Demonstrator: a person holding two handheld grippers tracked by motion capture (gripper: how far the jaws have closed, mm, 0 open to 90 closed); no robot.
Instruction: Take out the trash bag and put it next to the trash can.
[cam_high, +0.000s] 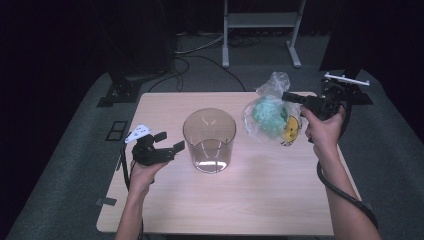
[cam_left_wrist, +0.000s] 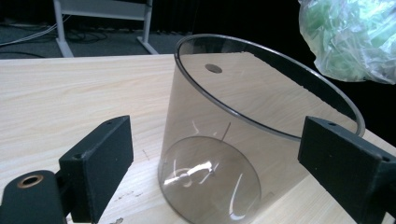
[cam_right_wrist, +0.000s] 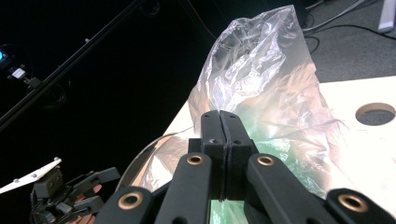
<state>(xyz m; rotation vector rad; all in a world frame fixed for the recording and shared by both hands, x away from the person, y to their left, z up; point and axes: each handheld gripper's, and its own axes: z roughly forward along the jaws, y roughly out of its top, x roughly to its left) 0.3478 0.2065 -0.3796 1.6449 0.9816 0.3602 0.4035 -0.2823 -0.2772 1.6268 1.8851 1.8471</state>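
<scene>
- At the table's (cam_high: 165, 210) middle we see the container (cam_high: 209, 140) standing upright on its base.
- Just left of it, near the table's left edge, our left gripper (cam_high: 167, 143) hangs low, its jaws set wide apart and turned toward the container's wall, short of touching it.
- Right of the container, and above the table's far right part, the bag (cam_high: 267, 117) hangs from our right gripper (cam_high: 287, 96), whose jaws are pressed together on its top.
- Behind the table, on the floor, a stand (cam_high: 260, 30) sits with cables (cam_high: 200, 55) running to its left.
</scene>
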